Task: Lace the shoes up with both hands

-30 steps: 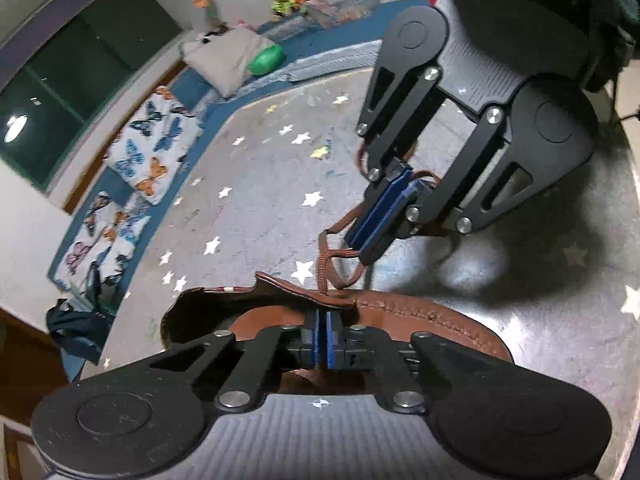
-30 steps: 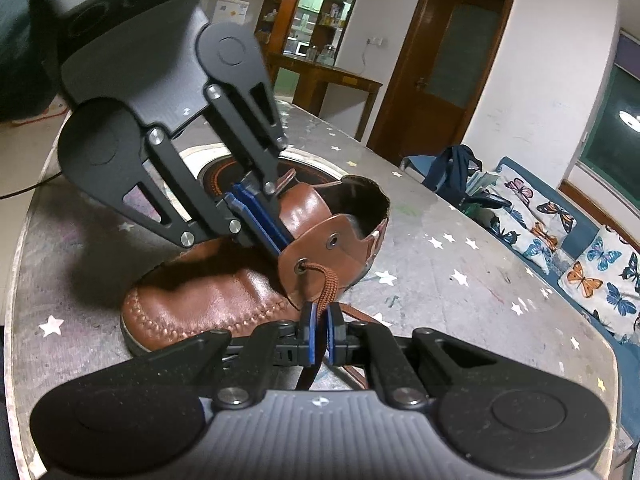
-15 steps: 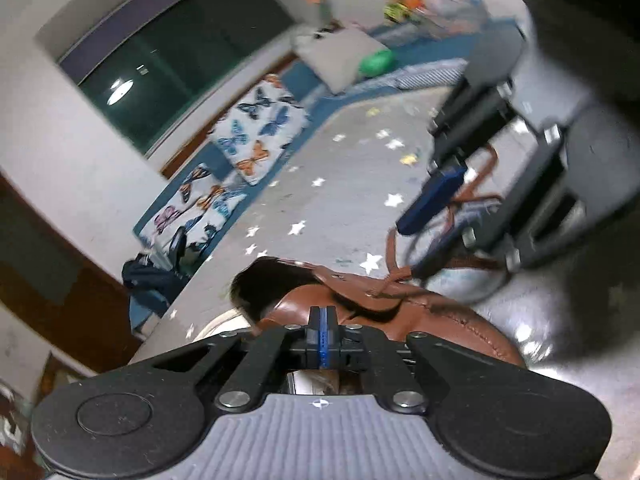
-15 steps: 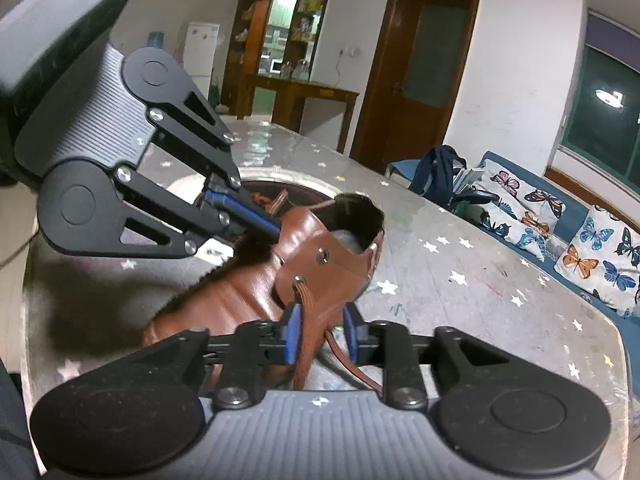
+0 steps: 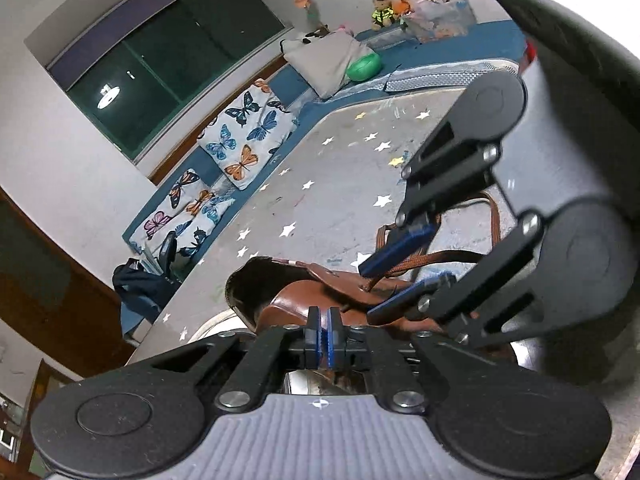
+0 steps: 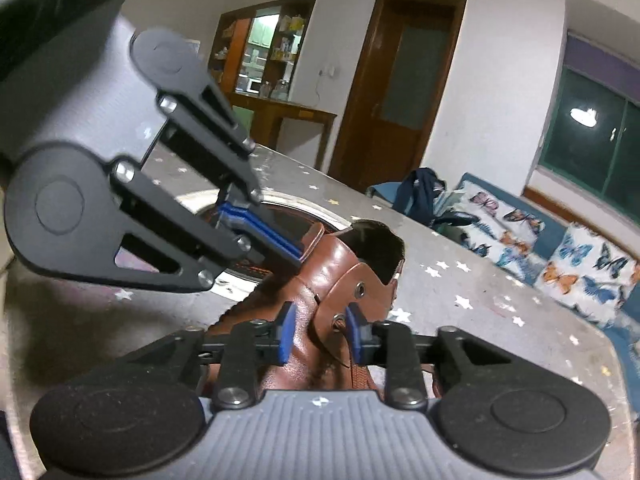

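A brown leather shoe [image 6: 340,276] stands on the grey star-patterned table [image 6: 500,304]. Its brown lace [image 5: 440,258] runs out of an eyelet [image 6: 337,319] on the near flap and loops on the table behind. My right gripper [image 6: 320,338] is open, its blue pads either side of the eyelet flap; in the left wrist view it [image 5: 404,276] straddles the lace without pinching it. My left gripper [image 5: 322,336] is shut at the shoe's upper edge; in the right wrist view its blue fingers [image 6: 264,232] are pressed together by the tongue. What they pinch is hidden.
A round inlay with a metal ring [image 6: 288,208] lies in the table under the shoe's far side. A blue bench with butterfly cushions [image 5: 244,136] runs along the table's far edge. A dark bag [image 6: 420,196] sits at the bench end.
My right gripper was shut on the lace below the eyelet and has opened, letting the lace go. My left gripper has tilted and shifted along the shoe while staying shut.
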{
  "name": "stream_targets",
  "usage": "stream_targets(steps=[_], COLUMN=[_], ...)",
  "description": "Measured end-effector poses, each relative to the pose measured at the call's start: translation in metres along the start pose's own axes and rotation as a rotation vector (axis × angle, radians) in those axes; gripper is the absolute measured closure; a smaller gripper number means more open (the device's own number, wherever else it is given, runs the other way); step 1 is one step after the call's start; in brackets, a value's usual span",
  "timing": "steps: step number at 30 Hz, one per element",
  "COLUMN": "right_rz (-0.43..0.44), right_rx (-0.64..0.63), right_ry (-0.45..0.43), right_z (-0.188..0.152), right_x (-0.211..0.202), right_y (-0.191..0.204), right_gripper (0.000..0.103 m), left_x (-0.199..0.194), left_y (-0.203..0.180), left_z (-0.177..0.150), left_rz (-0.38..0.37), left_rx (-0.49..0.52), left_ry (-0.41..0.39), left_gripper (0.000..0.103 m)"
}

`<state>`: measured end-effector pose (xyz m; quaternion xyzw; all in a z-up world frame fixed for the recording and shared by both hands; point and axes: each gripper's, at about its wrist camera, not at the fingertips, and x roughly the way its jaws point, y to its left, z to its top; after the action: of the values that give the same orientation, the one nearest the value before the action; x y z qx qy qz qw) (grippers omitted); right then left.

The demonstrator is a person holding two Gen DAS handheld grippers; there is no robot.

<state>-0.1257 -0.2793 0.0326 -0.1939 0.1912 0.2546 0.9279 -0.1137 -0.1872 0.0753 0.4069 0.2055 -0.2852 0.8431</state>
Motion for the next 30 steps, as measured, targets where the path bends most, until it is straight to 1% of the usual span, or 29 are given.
stream_targets(steps=[1,2,4,5,10,13,15,17,20,21,23,24,25,27,30], right_rz=[-0.012,-0.023,-0.043,-0.047,-0.081,-0.073,-0.061,-0.052,-0.051,-0.05,-0.045,-0.042,-0.041,-0.04,-0.043], right_rx=[-0.005,-0.007,0.007,0.015,0.027,0.055,0.076,0.093,0.099,0.101,0.108,0.11,0.111,0.112,0.114], right_ry=[0.005,0.01,0.009,0.003,-0.018,-0.02,-0.02,-0.021,-0.022,-0.023,-0.024,-0.024,-0.025,-0.027,-0.03], right_z=[-0.001,-0.002,-0.005,-0.006,-0.009,-0.01,-0.01,-0.011,-0.013,-0.014,-0.015,-0.015,-0.015,-0.015,-0.015], right_x=[0.003,0.005,0.007,0.005,-0.004,-0.006,-0.006,-0.006,-0.007,-0.008,-0.01,-0.011,-0.011,-0.012,-0.013], right_y=[0.001,0.002,0.0,-0.001,-0.003,-0.009,-0.013,-0.016,-0.018,-0.019,-0.021,-0.021,-0.022,-0.022,-0.022], right_gripper=[0.081,0.084,0.084,0.084,0.084,0.084,0.084,0.084,0.084,0.084,0.084,0.084,0.084,0.083,0.083], left_x=[0.002,0.003,0.005,0.007,0.017,0.024,0.029,0.035,0.042,0.044,0.047,0.049,0.049,0.049,0.045], left_y=[0.001,0.001,-0.001,-0.002,-0.005,-0.006,-0.01,-0.013,-0.015,-0.015,-0.016,-0.017,-0.017,-0.02,-0.026], left_z=[-0.001,-0.001,-0.003,-0.003,-0.001,0.002,0.003,0.002,0.001,0.0,-0.003,-0.004,-0.005,-0.006,-0.008], left_rz=[-0.009,-0.014,-0.014,-0.016,-0.038,-0.066,-0.089,-0.095,-0.104,-0.108,-0.115,-0.118,-0.118,-0.102,-0.051], left_rx=[0.003,0.008,0.035,0.051,0.151,0.224,0.288,0.349,0.397,0.411,0.44,0.444,0.44,0.412,0.362], left_ry=[0.003,0.005,0.006,0.005,-0.016,-0.041,-0.043,-0.048,-0.06,-0.063,-0.073,-0.078,-0.083,-0.087,-0.079], left_gripper=[0.095,0.093,0.082,0.081,0.081,0.081,0.081,0.081,0.082,0.084,0.086,0.091,0.096,0.097,0.098])
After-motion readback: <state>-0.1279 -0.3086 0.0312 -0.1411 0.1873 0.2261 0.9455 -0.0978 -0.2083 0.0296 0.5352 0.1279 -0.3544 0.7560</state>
